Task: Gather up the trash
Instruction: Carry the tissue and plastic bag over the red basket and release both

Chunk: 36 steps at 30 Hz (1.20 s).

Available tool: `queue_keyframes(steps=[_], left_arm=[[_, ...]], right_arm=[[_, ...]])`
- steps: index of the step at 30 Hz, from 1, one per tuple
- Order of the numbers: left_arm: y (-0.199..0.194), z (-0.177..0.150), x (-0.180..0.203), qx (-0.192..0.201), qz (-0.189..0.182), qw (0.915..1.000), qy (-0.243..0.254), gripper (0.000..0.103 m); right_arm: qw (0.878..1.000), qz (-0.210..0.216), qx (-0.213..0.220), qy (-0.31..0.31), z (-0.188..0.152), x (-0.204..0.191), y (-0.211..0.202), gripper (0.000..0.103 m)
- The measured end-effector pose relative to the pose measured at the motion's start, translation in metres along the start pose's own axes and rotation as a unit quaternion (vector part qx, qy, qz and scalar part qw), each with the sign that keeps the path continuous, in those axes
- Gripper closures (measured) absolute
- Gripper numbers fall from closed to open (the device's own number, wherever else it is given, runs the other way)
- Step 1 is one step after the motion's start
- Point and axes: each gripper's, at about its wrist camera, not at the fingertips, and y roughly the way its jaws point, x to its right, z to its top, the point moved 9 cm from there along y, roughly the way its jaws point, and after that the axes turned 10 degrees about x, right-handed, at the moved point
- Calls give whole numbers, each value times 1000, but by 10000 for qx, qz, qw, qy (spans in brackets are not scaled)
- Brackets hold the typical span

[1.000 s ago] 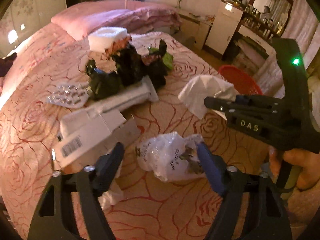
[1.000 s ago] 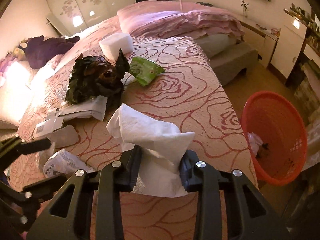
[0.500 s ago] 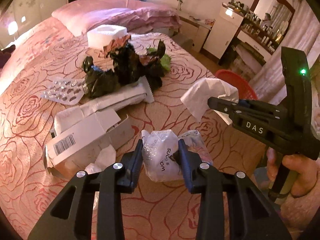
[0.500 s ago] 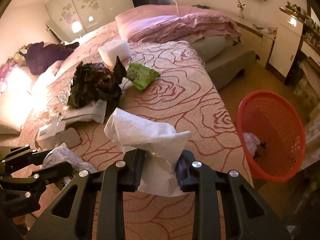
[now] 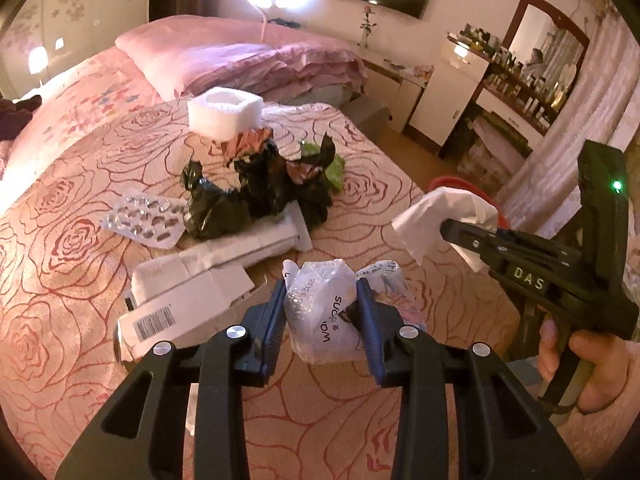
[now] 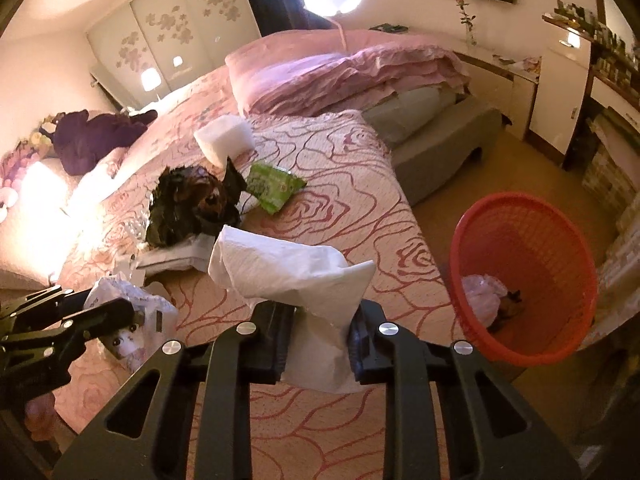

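My left gripper (image 5: 320, 300) is shut on a crumpled clear plastic bag (image 5: 324, 312) with black print, held just above the bed. My right gripper (image 6: 318, 332) is shut on a white paper tissue (image 6: 292, 272) and holds it over the bed's near edge; it also shows in the left wrist view (image 5: 440, 212). The orange trash basket (image 6: 532, 220) stands on the floor to the right of the bed, with some trash inside. More trash lies on the bed: a black crumpled bag (image 5: 256, 188), a white carton (image 5: 188, 304), a blister pack (image 5: 144, 220), a green packet (image 6: 274, 184).
A white foam block (image 5: 226, 114) sits farther back on the bed (image 5: 60, 240). Pink folded bedding (image 6: 340, 68) lies at the head. A grey bench (image 6: 436, 132) and white cabinets (image 6: 560, 96) stand right of the bed.
My left gripper closed on the plastic bag and lifted it. My right gripper, holding the tissue, rose slightly and drew back toward the bed's edge.
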Motion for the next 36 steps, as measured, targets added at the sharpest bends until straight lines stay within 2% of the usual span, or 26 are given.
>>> queue_keyframes(steps=[9, 21, 29, 36], left_arm=[[10, 31, 33, 173, -126, 9994, 286, 70], [42, 75, 118, 357, -529, 9928, 1010, 70], [84, 80, 171, 165, -742, 9885, 1310, 70], [116, 70, 203, -49, -883, 9848, 1492, 70]], right_arm=[[9992, -253, 225, 227, 11, 28, -15, 80], [9883, -1097, 669, 821, 30, 121, -59, 80], [9778, -1582, 772, 1132, 26, 173, -77, 80], [9733, -1800, 595, 1292, 13, 202, -70, 80]])
